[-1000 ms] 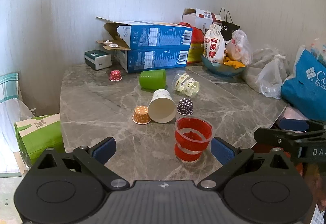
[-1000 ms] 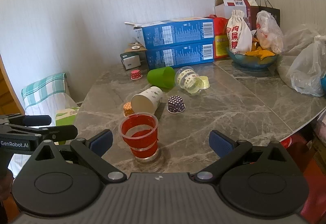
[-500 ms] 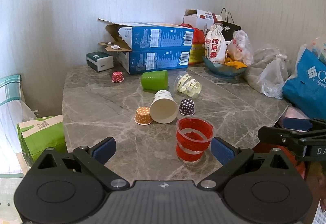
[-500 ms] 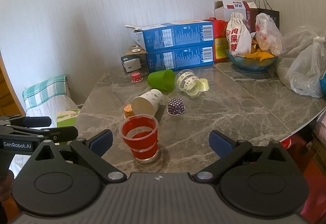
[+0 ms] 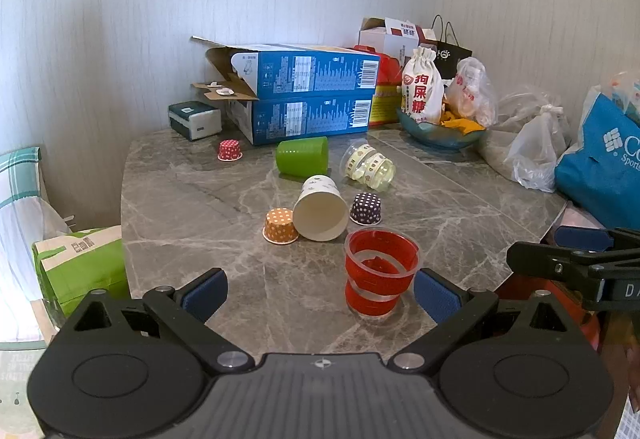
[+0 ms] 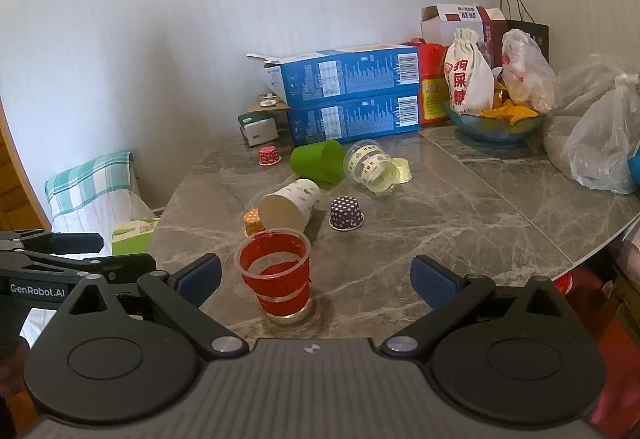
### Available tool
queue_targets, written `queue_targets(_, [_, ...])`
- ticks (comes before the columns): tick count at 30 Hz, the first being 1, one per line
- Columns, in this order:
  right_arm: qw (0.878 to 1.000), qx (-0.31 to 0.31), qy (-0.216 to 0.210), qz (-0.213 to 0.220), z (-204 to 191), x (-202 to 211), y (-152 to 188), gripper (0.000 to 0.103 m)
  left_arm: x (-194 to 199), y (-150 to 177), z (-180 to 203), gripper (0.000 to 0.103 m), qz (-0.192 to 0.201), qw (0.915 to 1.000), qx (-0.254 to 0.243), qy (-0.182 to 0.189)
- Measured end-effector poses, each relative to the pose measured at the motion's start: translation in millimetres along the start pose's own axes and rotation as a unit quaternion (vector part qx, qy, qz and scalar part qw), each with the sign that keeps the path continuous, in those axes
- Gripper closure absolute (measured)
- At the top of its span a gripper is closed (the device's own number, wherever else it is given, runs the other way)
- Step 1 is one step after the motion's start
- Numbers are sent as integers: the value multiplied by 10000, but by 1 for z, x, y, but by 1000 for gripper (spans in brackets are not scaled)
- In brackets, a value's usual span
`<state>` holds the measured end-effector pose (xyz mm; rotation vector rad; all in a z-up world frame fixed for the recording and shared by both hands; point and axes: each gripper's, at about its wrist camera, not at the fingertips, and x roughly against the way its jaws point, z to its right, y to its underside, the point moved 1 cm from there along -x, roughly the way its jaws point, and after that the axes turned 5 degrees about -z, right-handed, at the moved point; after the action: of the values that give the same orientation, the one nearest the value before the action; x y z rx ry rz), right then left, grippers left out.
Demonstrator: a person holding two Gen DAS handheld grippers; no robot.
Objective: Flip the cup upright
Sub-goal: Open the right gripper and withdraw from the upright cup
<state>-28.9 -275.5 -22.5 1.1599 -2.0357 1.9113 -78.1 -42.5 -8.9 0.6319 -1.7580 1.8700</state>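
A clear cup with red bands stands upright near the table's front edge. A white paper cup, a green cup and a clear cup with yellow print lie on their sides behind it. My left gripper is open and empty, the red cup just inside its right finger. My right gripper is open and empty, the red cup near its left finger.
Small dotted paper cups stand upside down: orange, purple, red. Two blue boxes, a tissue pack, a bowl with a white sack and plastic bags crowd the back and right of the marble table.
Both grippers have drawn back and up a little from the table. The red cup and the other cups have not moved.
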Motion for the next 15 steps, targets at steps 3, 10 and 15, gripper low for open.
queue_targets(3, [10000,15,-18,4,-1,-1,0,1,-1,1,0,2,-8,10000,-10,-14])
queue_targets(10, [10000,17,-22,-13,-1,-3,1,1,-1,1,1,2,-3,10000,-2,-1])
queue_targets(15, [10000,10,-23,-24,-1,-3,1,1,-1,1,1,2,-2,10000,2,-20])
